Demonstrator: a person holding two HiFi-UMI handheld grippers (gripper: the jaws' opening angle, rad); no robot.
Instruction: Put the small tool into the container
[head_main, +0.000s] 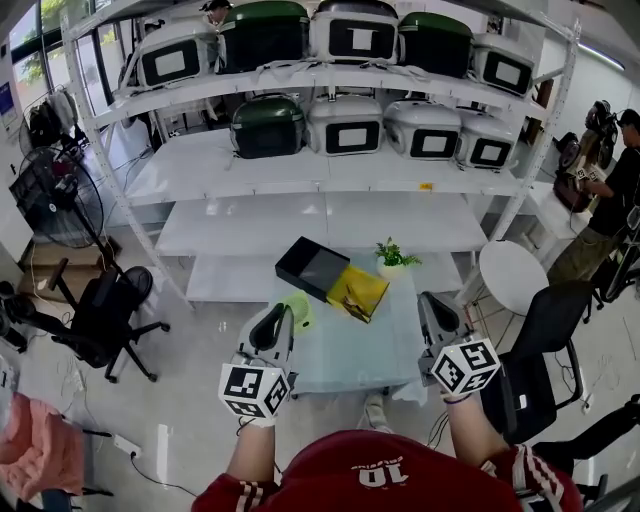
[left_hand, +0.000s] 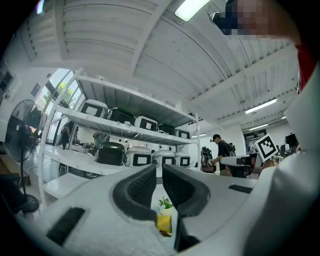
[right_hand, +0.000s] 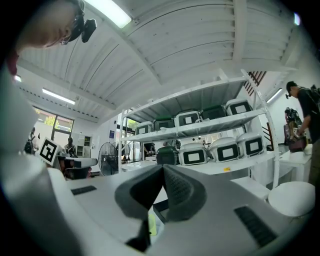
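Small tool: a yellow-green piece lying on the near-left part of the pale table, loose, not in any grip. Too small here to tell its shape. Judged light and fairly stiff, probably plastic. It could skid on the smooth tabletop if nudged, so pinch it across its narrow width near the middle and come down from above rather than push from the side. Left gripper is just beside it, jaws nearly together with a slim gap and nothing between the pads, so it would need to open wider first. Right gripper is closed, pads meeting, empty, held off to the right. The container, a black box with a yellow part at its near end, sits beyond the tool, with a potted plant behind.
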